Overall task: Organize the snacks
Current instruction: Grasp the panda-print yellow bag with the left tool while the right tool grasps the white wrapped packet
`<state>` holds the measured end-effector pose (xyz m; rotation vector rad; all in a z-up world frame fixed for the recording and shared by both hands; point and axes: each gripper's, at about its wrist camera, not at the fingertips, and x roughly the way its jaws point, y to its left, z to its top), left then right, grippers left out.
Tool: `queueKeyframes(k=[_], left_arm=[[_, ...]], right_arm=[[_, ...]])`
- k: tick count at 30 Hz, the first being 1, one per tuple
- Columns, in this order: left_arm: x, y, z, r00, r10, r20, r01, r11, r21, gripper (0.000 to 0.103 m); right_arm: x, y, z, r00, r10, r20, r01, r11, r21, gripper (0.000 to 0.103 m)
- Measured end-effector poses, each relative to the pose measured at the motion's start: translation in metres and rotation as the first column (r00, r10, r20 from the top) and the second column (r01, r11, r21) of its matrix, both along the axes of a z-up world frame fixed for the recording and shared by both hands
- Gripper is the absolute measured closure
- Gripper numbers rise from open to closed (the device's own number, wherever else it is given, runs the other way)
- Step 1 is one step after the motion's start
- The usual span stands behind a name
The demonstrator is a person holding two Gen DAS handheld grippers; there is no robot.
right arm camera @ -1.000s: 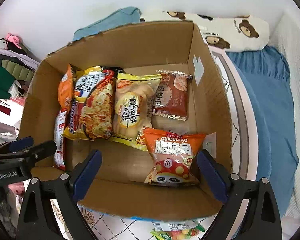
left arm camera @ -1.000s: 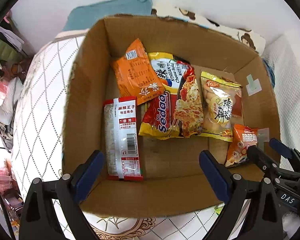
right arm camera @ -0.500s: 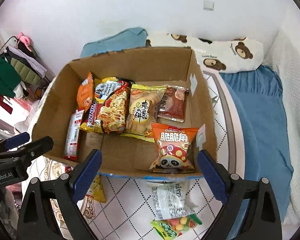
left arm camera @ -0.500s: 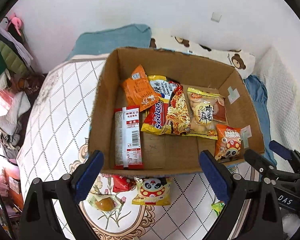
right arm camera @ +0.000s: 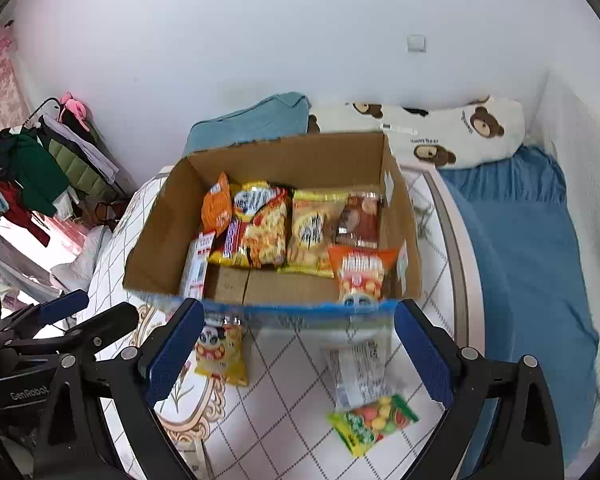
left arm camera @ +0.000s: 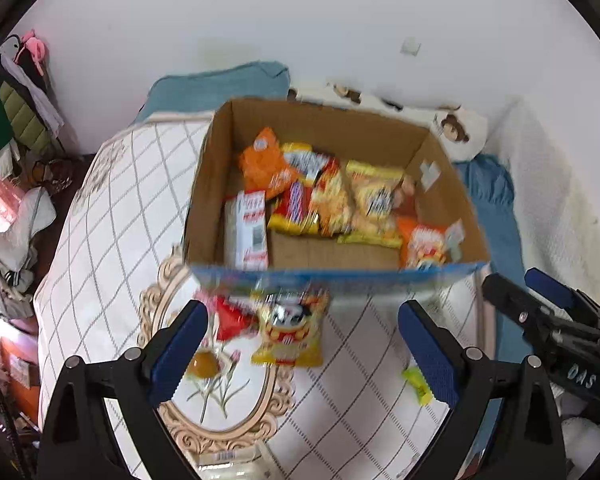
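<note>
Holding nothing, wide open: left gripper, right gripper | box: seven snacks

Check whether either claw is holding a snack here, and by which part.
Nothing is held. The left claw and right claw both stand open and empty above loose packets lying in front of the cardboard box.

Packets lie flat in the cardboard box; yellow panda packet outside.

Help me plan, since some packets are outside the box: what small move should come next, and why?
Probably lower the right gripper, open and empty, onto the green candy bag lying on the quilt just before the cardboard box. It sits nearest those fingers and is not yet boxed.
</note>
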<state>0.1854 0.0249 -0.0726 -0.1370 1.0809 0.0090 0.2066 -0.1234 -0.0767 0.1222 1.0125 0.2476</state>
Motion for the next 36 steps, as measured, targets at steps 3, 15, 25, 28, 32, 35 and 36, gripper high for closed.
queueKeyframes(k=[3,15,25,28,32,35,36], left_arm=[[0.002,-0.003,-0.035,0.995,-0.007,-0.095,0.008,1.0,0.012,0.006],[0.048,-0.028,-0.145,0.937,-0.052,-0.345,0.081,0.994,0.072,0.006],[0.053,-0.03,-0.161,0.922,-0.055,-0.384,0.08,0.996,0.049,0.052],[0.033,-0.027,-0.159,0.91,-0.066,-0.409,0.078,0.997,0.013,0.052],[0.004,-0.027,-0.171,0.88,-0.082,-0.468,0.08,0.997,-0.024,0.052],[-0.004,-0.028,-0.184,0.87,-0.074,-0.488,0.06,0.997,-0.045,0.05],[-0.004,-0.028,-0.192,0.865,-0.062,-0.498,0.039,0.998,-0.057,0.049]], right_arm=[[-0.006,-0.013,-0.026,0.998,-0.02,-0.059,0.021,0.999,0.025,0.048],[0.017,-0.023,-0.146,0.96,-0.003,-0.281,-0.023,0.996,-0.086,0.026],[0.021,0.0,-0.184,0.941,0.031,-0.336,-0.08,0.988,-0.135,0.048],[0.008,0.002,-0.183,0.927,0.051,-0.372,-0.077,0.995,-0.056,0.049],[-0.018,0.007,-0.184,0.909,0.077,-0.41,-0.074,0.997,0.023,0.049],[-0.039,0.014,-0.189,0.897,0.102,-0.429,-0.095,0.995,0.039,0.049],[-0.043,0.021,-0.189,0.896,0.105,-0.431,-0.101,0.994,0.033,0.049]])
